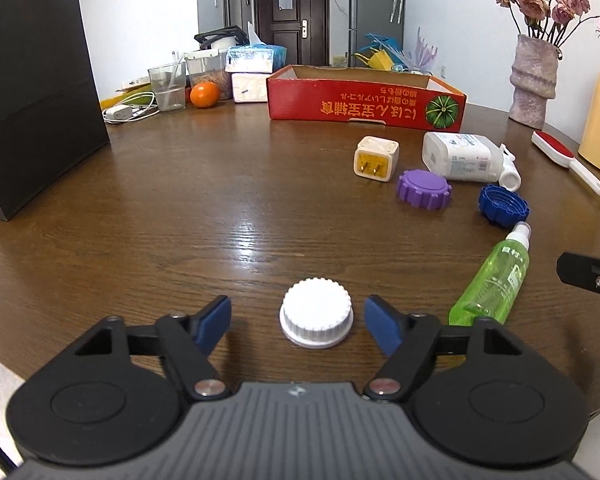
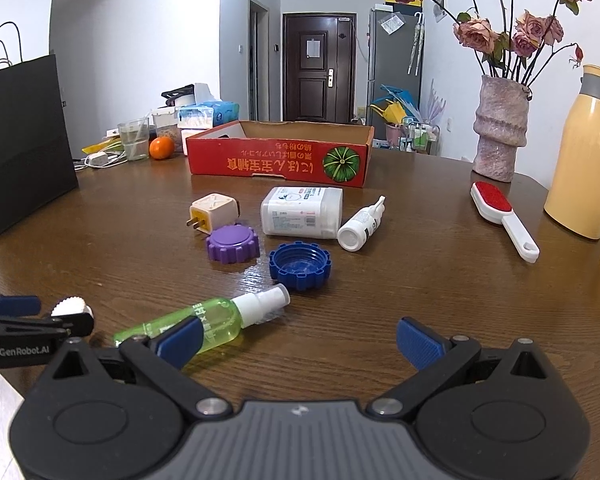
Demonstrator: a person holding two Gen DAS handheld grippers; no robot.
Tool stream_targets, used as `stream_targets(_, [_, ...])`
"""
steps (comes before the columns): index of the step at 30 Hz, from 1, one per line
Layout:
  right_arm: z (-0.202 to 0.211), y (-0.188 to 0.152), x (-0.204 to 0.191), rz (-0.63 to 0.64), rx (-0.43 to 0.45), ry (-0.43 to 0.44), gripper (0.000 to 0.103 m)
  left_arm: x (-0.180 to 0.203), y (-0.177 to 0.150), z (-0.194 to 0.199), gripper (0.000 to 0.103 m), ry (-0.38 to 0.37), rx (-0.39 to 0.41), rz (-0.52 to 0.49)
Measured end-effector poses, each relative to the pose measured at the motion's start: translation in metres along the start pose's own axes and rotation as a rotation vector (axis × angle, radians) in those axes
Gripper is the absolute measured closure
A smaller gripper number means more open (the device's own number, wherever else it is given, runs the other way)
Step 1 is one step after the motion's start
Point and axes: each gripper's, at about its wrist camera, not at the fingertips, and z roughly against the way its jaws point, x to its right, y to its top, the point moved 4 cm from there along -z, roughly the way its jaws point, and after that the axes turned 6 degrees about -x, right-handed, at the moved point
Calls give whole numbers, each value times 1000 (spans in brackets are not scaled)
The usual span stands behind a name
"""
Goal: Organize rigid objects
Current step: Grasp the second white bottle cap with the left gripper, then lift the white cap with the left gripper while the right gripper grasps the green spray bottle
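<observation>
Left wrist view: the left gripper [image 1: 298, 322] sits low over the table [image 1: 180, 208] with its jaws spread wide, holding nothing. A white cap [image 1: 317, 323] stands on the wood between the blue pads [image 1: 214, 322], clear of both. To its right a green spray bottle [image 1: 494, 280] lies on its side, nozzle pointing away. Further back lie a blue cap [image 1: 503, 205], open side up, a purple cap [image 1: 424, 189], a plug adapter [image 1: 376, 158] and a white jar [image 1: 462, 157] on its side, with a small dropper bottle [image 1: 510, 170] touching or just beside the jar's end; from here I cannot tell which. A red box [image 1: 364, 106] stands behind them, open at the top. A black bag [image 1: 36, 96] stands at far left.

Right wrist view: the right gripper [image 2: 300, 342] is also parted wide and empty. Its left pad [image 2: 180, 340] overlaps the spray bottle [image 2: 216, 318] in the picture, though contact is unclear. The blue cap [image 2: 300, 266] lies just beyond the nozzle, the purple cap [image 2: 233, 245] left of it beside the adapter [image 2: 212, 214]. The jar [image 2: 302, 217] and dropper bottle [image 2: 360, 228] lie apart here, before the red box [image 2: 278, 162]. A lint brush [image 2: 502, 218], vase [image 2: 500, 136] and yellow flask [image 2: 588, 152] stand to the right
</observation>
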Motion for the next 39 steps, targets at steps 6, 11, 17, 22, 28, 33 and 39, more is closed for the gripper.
stream_targets(6, [0,-1,-3,-1,2,0,0,1,-2,1,61,-35,13,-6])
stream_targets(11, [-2,0,-12,-3,0,12,0,-2,0,4,61,-48,25,1])
stream_targets(17, [-7,5,-30,-16,-9,24,0,-11,5,11,61,-58,59,13])
stream_targets(22, [-14,9,-45,-31,-20,4,0,-19,9,11,61,-69,75,28])
stream_targets(28, [-25,10,-60,-40,-51,-33,0,-29,10,9,61,-86,82,44])
stream_targets(33, [-29,10,-67,-52,-61,-48,0,-35,9,6,61,-100,82,53])
stream_targets(39, [-37,7,-69,-51,-88,-55,2,-37,8,4,61,-110,78,60])
